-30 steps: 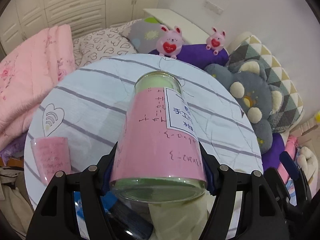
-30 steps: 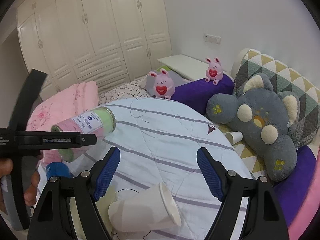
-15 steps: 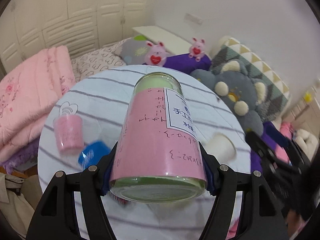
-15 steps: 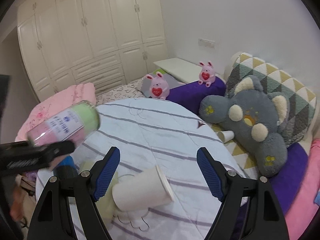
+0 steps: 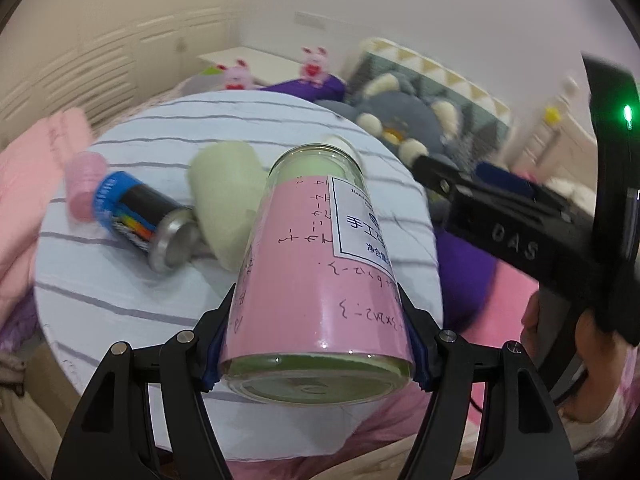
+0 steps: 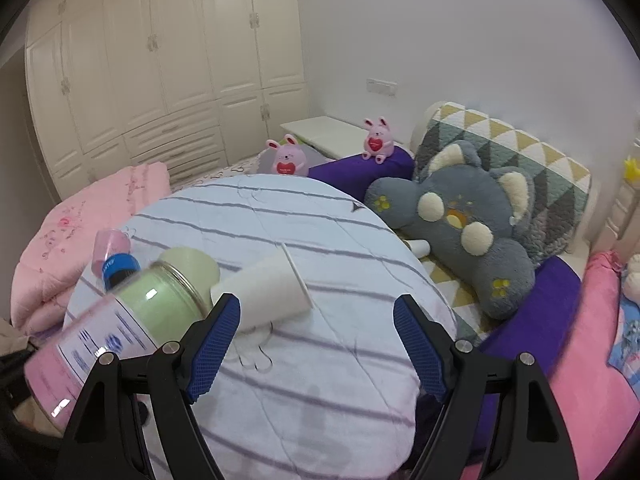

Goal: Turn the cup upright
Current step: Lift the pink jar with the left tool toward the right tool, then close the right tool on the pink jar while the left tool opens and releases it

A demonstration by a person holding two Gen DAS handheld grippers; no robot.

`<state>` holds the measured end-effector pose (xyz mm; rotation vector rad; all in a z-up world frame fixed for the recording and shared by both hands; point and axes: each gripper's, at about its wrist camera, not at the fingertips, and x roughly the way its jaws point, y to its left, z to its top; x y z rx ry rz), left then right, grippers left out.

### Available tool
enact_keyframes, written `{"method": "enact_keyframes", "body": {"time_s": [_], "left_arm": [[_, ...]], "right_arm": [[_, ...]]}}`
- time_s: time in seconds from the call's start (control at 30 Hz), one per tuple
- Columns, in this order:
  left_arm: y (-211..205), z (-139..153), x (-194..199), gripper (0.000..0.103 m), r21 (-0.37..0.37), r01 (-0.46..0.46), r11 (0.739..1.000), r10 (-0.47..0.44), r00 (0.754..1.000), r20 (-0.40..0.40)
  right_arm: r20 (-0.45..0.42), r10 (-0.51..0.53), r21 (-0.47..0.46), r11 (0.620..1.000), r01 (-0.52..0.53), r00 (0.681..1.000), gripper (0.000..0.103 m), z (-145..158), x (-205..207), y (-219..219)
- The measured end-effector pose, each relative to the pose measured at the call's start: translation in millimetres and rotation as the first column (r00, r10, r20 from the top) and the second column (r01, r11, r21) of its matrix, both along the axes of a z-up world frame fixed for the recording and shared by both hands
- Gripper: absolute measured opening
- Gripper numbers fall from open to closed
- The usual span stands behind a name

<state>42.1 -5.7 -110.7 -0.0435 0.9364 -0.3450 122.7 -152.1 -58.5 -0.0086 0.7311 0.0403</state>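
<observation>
My left gripper (image 5: pixel 316 336) is shut on a glass jar with a pink label (image 5: pixel 320 272) and holds it in the air over the near edge of the round table; the jar also shows in the right wrist view (image 6: pixel 120 320). A white paper cup (image 6: pixel 264 290) lies on its side on the striped tablecloth (image 6: pixel 320 360), mouth to the right. My right gripper (image 6: pixel 318 344) is open and empty, just short of the cup. The right gripper body shows at the right of the left wrist view (image 5: pixel 516 216).
A pale green cup (image 5: pixel 224 196), a blue and black can (image 5: pixel 140 216) on its side and a small pink cup (image 5: pixel 84 184) lie at the table's left. A grey plush pillow (image 6: pixel 460 216), purple cushions and pink bedding surround the table.
My left gripper has pulled back and swung with the jar, so the table's cups and can now show. My right gripper has drawn back a little from the white cup.
</observation>
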Motion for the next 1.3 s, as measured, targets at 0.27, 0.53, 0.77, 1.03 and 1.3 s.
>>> {"method": "enact_keyframes", "body": {"time_s": [0.27,0.53,0.77,1.03,1.3], "left_arm": [[-10.1,-39.3,4.7,0.070,0.031,0.047,0.998,-0.045,0.996,-0.081],[-2.2,-44.4,4.3,0.088,0.048,0.028,0.998,-0.022,0.992,-0.126],[11.2,-45.4,-0.4,0.095,0.054,0.030,0.998,-0.022,0.989,-0.148],[11.0,-50.4,1.4,0.099,0.076,0.059,0.995,-0.045,0.982,-0.182],[5.9,-56.9,6.1,0.103,0.114,0.086,0.990,-0.061,0.976,-0.207]], "right_arm": [[-0.037,-0.005,0.014,1.000,0.006,0.999,0.080,-13.0,-11.5,2.4],[-0.171,0.074,0.190,0.981,-0.041,0.982,0.080,-32.7,-7.2,8.2],[-0.312,0.142,0.398,0.917,-0.006,0.939,0.080,-50.8,2.2,8.0],[-0.448,0.210,0.516,0.854,0.060,0.869,0.080,-86.2,17.6,17.0],[-0.490,0.308,0.621,0.780,0.079,0.815,0.080,-112.0,30.5,26.5]]}}
